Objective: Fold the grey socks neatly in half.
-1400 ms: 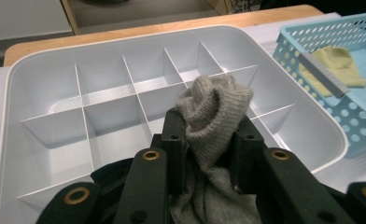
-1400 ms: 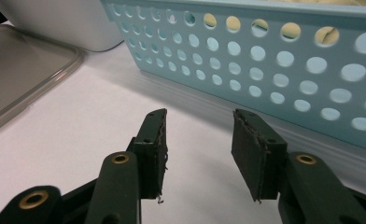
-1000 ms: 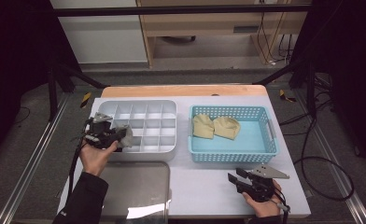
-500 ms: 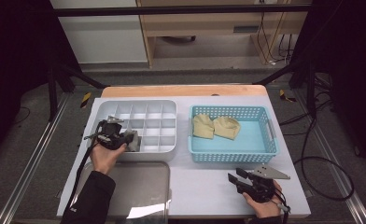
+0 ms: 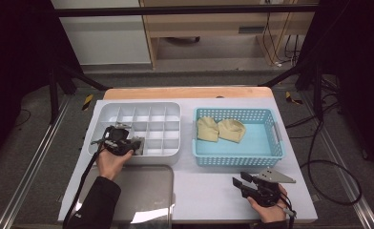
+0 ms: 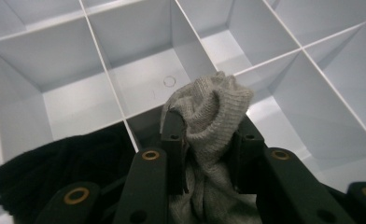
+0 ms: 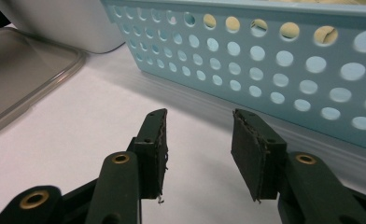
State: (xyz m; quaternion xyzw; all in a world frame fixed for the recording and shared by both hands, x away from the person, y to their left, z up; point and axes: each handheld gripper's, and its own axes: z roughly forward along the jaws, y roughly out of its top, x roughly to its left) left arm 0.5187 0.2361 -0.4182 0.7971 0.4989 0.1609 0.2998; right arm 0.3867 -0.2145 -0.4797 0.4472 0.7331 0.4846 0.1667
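The left gripper (image 6: 208, 140) has its two black jaws clamped on a rolled grey knitted sock (image 6: 212, 116), holding it over the near-left corner of the white plastic tray with square compartments (image 5: 142, 114). Beside the sock, in the neighbouring compartment, lies a bundle of black knitted fabric (image 6: 55, 163). In the high view this gripper (image 5: 128, 143) sits at the tray's near edge, just above a clear flat plastic lid (image 5: 142, 191) lying on the white table (image 5: 209, 191). The right gripper (image 7: 197, 149) rests low over the table, jaws apart with nothing between them, facing the wall of the light blue perforated plastic basket (image 5: 271, 148), where two tan sock rolls (image 5: 221, 130) lie.
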